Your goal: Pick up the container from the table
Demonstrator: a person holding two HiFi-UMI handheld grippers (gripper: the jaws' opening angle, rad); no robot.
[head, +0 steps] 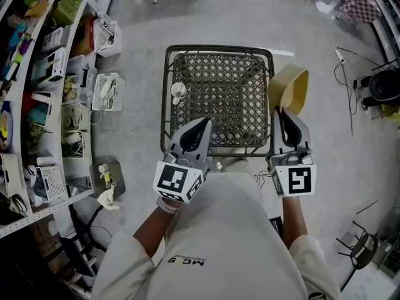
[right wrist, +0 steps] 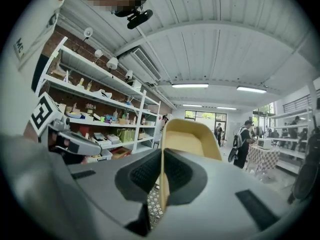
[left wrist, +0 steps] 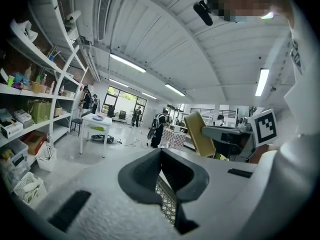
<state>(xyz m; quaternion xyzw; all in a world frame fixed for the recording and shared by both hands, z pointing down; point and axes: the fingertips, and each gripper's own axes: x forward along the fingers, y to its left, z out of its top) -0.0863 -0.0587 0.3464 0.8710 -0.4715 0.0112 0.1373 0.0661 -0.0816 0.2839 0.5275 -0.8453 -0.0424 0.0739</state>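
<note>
A yellow container [head: 289, 87] hangs tilted on its side beyond the right edge of the black mesh table [head: 219, 52]. My right gripper [head: 284, 114] is shut on its wall. In the right gripper view the container [right wrist: 190, 136] rises between the dark pads of the right gripper [right wrist: 161, 171], its hollow facing right. My left gripper [head: 201, 129] hovers over the table's near edge, its jaws shut with nothing between them. The left gripper view shows the left gripper [left wrist: 161, 171] with tips together, and the container [left wrist: 199, 133] off to the right.
A small round white object [head: 178, 90] lies on the table's left side. Crowded white shelves [head: 37, 92] and white baskets [head: 107, 91] line the left. Cables [head: 345, 74] trail on the floor at right. People [right wrist: 244, 143] stand far off.
</note>
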